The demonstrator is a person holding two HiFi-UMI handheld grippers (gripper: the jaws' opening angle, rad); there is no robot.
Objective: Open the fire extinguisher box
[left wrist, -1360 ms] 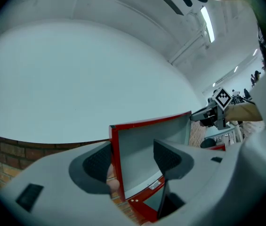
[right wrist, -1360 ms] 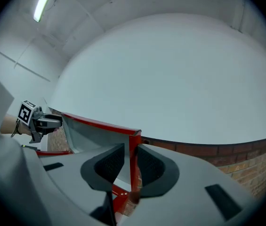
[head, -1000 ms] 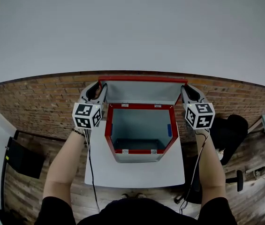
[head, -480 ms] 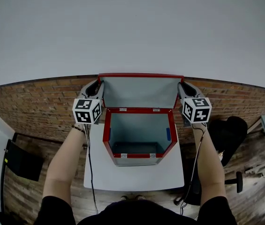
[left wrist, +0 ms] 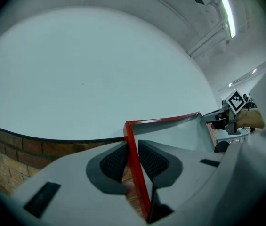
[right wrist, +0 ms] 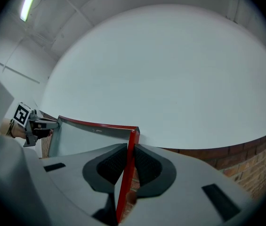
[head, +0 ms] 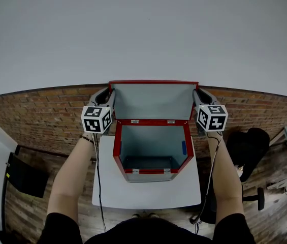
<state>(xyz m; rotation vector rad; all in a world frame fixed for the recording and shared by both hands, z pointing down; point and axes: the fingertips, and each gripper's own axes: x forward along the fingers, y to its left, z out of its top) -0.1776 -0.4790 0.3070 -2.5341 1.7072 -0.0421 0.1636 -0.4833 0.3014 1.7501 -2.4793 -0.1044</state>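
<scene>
Item under inspection: a grey sheet-metal fire extinguisher box with a red-painted rim (head: 151,171). It sits on a white rectangular table (head: 143,193), towards the far edge, directly in front of the person. The box is open and its grey interior is visible. A small blue patch (head: 184,147) shows on the inner right wall.

The grey lid with a red frame (head: 152,100) stands raised along the far side of the box, roughly upright, against the white wall.

The left gripper (head: 109,96) is at the lid's left edge. In the left gripper view, the red frame edge (left wrist: 133,159) runs between the two dark ribbed pads. The jaws are closed in on it, with only a narrow gap filled by the frame.

The right gripper (head: 196,96) is at the lid's right edge. The right gripper view shows the same condition: the pads (right wrist: 144,165) are clamped on either side of the red frame strip (right wrist: 129,159).

Surroundings: a red brick band (head: 41,111) runs beneath the white wall. The floor is wooden planking (head: 41,207), and a black chair (head: 248,142) stands to the right of the table.
</scene>
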